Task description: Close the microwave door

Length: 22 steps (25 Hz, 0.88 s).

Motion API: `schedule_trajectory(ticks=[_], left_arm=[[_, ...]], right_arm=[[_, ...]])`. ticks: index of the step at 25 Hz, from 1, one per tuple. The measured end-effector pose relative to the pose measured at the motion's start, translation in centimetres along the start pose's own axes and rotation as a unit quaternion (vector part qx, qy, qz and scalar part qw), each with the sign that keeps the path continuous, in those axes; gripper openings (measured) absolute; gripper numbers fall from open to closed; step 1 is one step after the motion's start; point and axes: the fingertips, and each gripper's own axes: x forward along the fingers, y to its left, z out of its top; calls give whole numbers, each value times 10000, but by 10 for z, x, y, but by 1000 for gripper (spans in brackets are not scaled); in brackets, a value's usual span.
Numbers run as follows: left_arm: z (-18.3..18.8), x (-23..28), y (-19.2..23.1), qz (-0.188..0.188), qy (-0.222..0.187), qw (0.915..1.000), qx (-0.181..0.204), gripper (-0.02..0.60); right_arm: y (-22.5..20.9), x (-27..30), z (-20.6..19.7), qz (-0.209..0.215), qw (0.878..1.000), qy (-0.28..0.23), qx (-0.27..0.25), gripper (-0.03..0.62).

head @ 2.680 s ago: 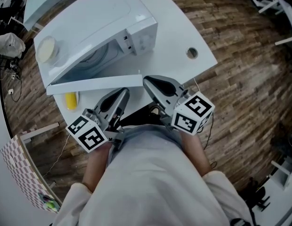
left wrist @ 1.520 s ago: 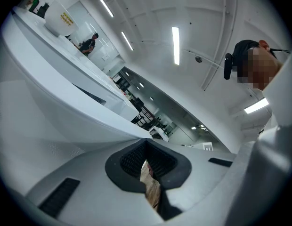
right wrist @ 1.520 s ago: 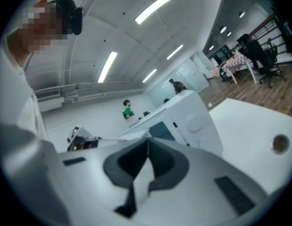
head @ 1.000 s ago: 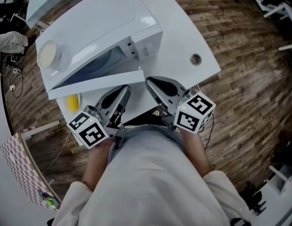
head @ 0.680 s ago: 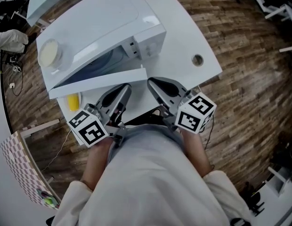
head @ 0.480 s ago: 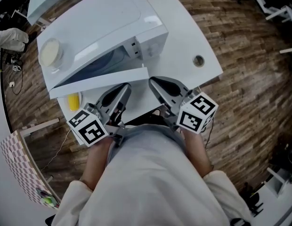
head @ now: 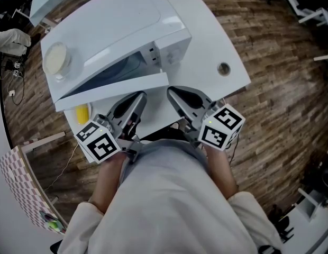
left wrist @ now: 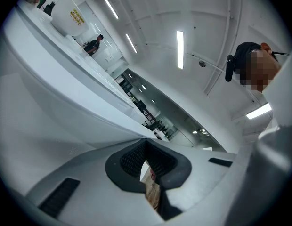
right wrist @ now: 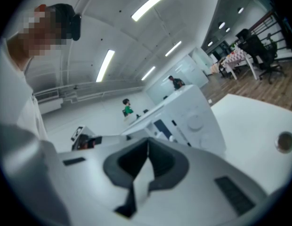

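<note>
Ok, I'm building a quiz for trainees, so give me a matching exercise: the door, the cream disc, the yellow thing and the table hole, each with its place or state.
Things:
1 door
2 cream disc
3 yellow thing
4 hole

Places or states:
A on top of the microwave
B in the table, right of the microwave
C partly open
D on the table, left of the left tongs

Pairs: 1-C, 2-A, 3-D, 4-B
</note>
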Motion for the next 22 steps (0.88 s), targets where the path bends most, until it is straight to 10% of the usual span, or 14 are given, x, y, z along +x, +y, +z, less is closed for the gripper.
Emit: schedule_trajectory(ticks=[22], left_arm=[[17, -11, 23, 176, -191, 9996, -112, 15]], right_arm=[[1, 29, 8, 98, 9997, 141, -161, 23]])
